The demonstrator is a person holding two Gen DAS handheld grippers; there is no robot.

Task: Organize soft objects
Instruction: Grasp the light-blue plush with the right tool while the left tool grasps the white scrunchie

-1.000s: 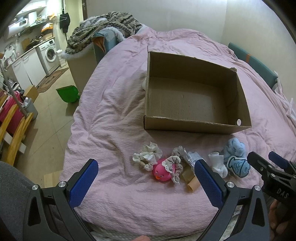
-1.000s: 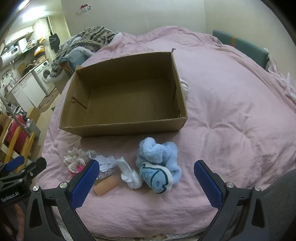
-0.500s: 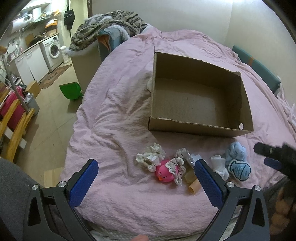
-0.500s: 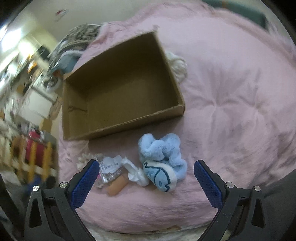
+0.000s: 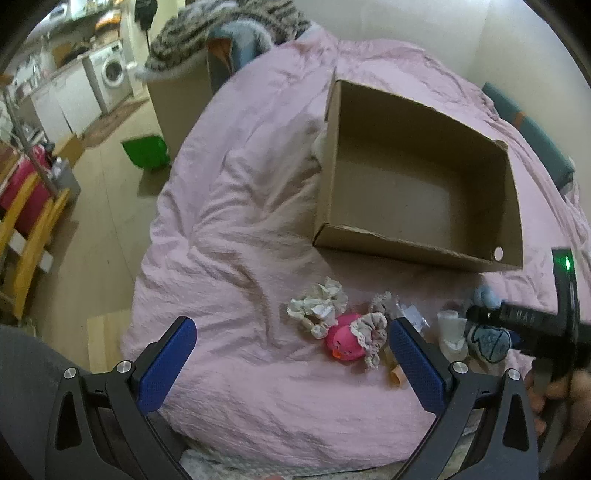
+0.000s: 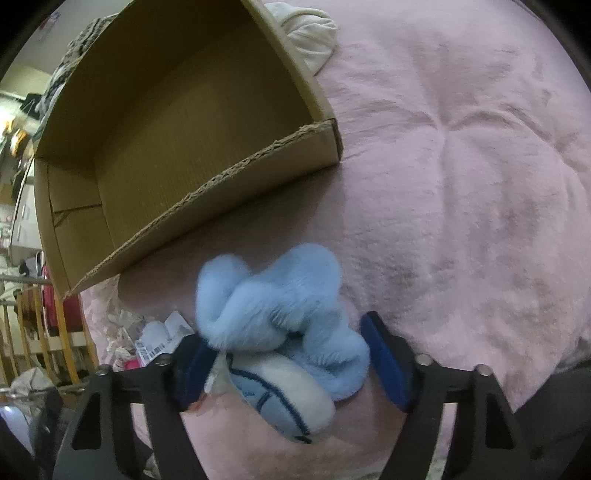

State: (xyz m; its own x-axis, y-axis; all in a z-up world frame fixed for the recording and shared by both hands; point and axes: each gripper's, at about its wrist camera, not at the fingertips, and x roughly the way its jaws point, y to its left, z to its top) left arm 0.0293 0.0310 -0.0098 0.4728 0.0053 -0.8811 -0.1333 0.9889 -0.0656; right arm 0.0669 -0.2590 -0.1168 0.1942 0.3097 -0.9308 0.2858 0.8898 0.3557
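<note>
Left wrist view
Left tool (image 5: 291, 354): released, its blue pads wide apart, hovering over the near edge of the bed with nothing between them.
Bed cover (image 5: 240, 229): pink, wrinkled quilt carrying every item.
Cardboard box (image 5: 413, 243): open-topped, lying beyond the row of soft things, interior bare as far as visible.
Cream scrunchie (image 5: 319, 304): on the quilt in front of the box, touching the pink toy.
Pink rubber duck (image 5: 345, 341): just left of the tool's right pad, with a frilled scrunchie (image 5: 371, 332) draped against it.
White sock (image 5: 450, 330): beside the blue plush, to the right of the pad.
Right tool (image 5: 491, 325): enters from the right edge, dark and blurred, lying over the blue plush; a green light glows on its body.

Right wrist view
Right tool (image 6: 291, 360): its two blue pads sit on either side of the blue plush toy (image 6: 280, 332); whether they are pressing it or merely straddling it cannot be told.
Blue plush toy: fluffy light blue with a white embroidered patch, resting on the quilt just in front of the box's near wall.
Cardboard box (image 6: 207, 192): tilted in frame, near rim torn and ragged.
Wrapped packet (image 6: 155, 341): crinkled plastic with a barcode label, left of the plush.
White cloth (image 6: 310, 33): bunched behind the box's far corner.
</note>
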